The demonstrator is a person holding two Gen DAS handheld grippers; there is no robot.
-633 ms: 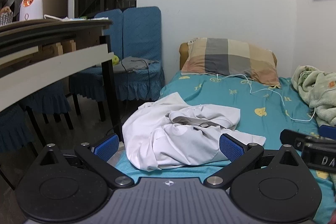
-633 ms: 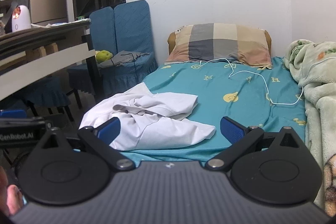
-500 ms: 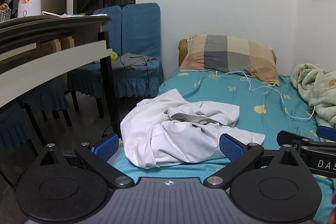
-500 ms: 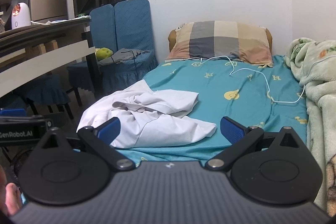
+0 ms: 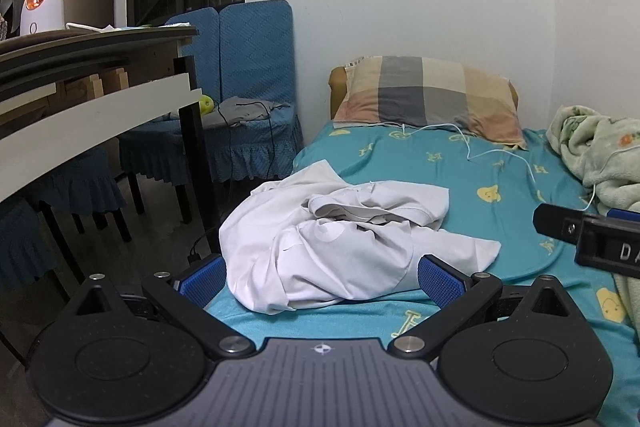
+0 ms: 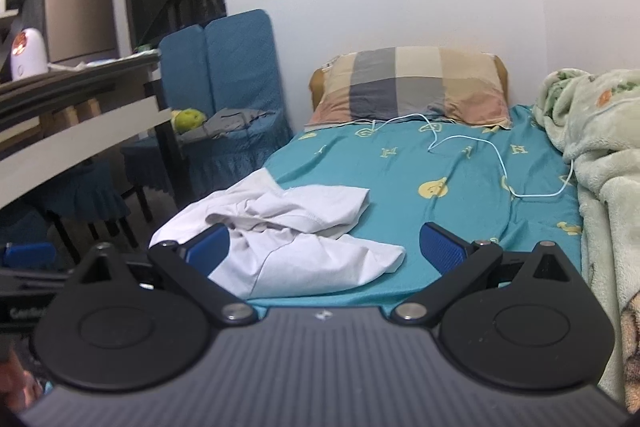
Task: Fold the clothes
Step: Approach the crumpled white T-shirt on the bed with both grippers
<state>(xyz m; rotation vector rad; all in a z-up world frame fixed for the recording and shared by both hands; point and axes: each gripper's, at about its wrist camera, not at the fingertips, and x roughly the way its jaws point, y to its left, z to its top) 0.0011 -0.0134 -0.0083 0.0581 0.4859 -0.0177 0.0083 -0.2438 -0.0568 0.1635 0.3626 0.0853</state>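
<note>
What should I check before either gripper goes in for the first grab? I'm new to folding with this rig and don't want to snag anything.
1. Left gripper open: ok, jaws wide apart, empty.
2. Right gripper open: ok, wide apart, empty.
3. White garment reachable: ok, crumpled at the near edge of the bed, directly ahead of both grippers.
4. Garment flat for folding: not ok, bunched and partly hanging over the bed's left edge.
5. White cable away from garment: ok, it lies farther back, toward the pillow.
6. Collar or sleeves identifiable: cannot tell, layers hide them.
</note>
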